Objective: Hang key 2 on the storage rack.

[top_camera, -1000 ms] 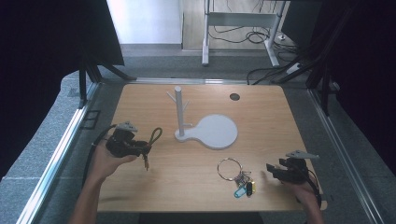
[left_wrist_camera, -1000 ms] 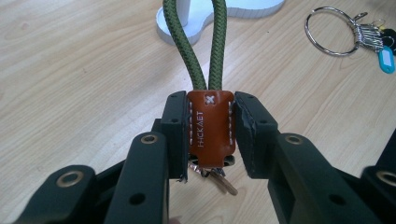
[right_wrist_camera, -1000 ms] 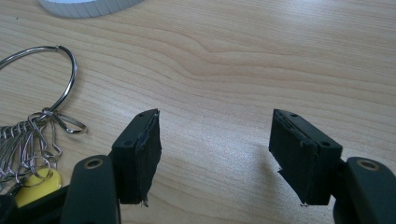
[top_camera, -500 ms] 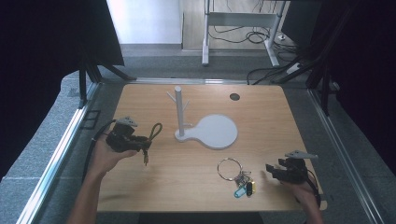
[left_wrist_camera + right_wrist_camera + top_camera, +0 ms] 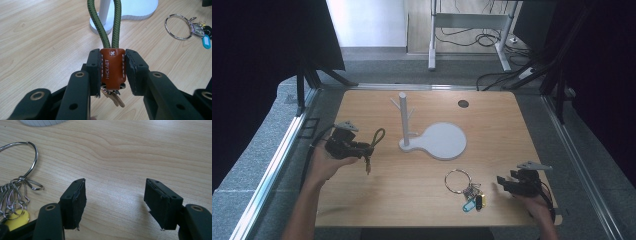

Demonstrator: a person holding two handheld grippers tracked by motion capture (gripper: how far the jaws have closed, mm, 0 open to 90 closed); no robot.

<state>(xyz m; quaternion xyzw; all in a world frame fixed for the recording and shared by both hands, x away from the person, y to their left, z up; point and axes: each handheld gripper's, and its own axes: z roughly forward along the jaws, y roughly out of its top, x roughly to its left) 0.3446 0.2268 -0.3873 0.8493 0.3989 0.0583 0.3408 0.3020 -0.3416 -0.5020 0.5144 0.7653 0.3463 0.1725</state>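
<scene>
Wooden table [image 5: 412,190] from above: we hold the left gripper [image 5: 362,149] near its left edge, pinching a green cord keychain [image 5: 374,140] just left of the white peg stand [image 5: 432,140]; our right gripper [image 5: 504,185] rests near a key ring [image 5: 464,187]. Left gripper view: the jaws press the keychain's brown leather tab [image 5: 112,68], keys [image 5: 113,96] dangling below. Right gripper view: the jaws stand spread wide over bare wood, beside the key ring [image 5: 17,170].

Lab recording bay: wooden table [image 5: 422,190] in black curtains [image 5: 257,60] (floor cables [image 5: 507,75] behind).
</scene>
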